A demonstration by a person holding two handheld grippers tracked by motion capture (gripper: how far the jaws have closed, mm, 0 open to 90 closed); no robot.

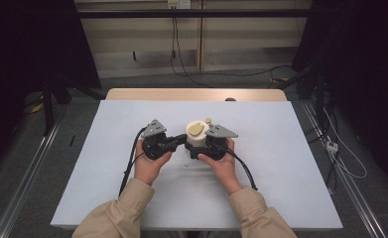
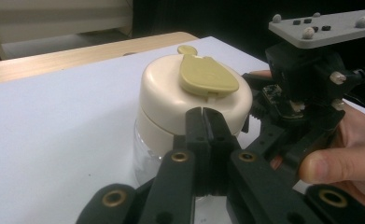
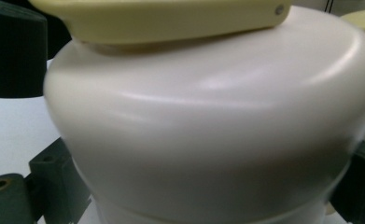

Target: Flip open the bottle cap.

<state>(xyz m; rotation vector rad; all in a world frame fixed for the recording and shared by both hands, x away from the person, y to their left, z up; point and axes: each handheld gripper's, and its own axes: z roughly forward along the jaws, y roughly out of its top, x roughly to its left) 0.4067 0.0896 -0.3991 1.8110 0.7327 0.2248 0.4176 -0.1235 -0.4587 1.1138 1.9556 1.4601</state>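
My right hand-held gripper (image 1: 200, 147) clamps the cream-lidded clear jar (image 1: 197, 134) steady on the worktop (image 1: 107, 148); my left hand-held gripper (image 2: 202, 114), jaws shut and empty, noses its lid.

No text, label, brand, number or sign can be read on anything here.

A jar (image 1: 197, 136) stands near the middle of the worktop (image 1: 107, 163). A flip lid (image 1: 196, 129) lies on its cap. The left hand-held gripper (image 1: 181, 139) sits at the jar's nine o'clock, the right hand-held gripper (image 1: 201, 148) at its four o'clock, with the jar between its jaws.
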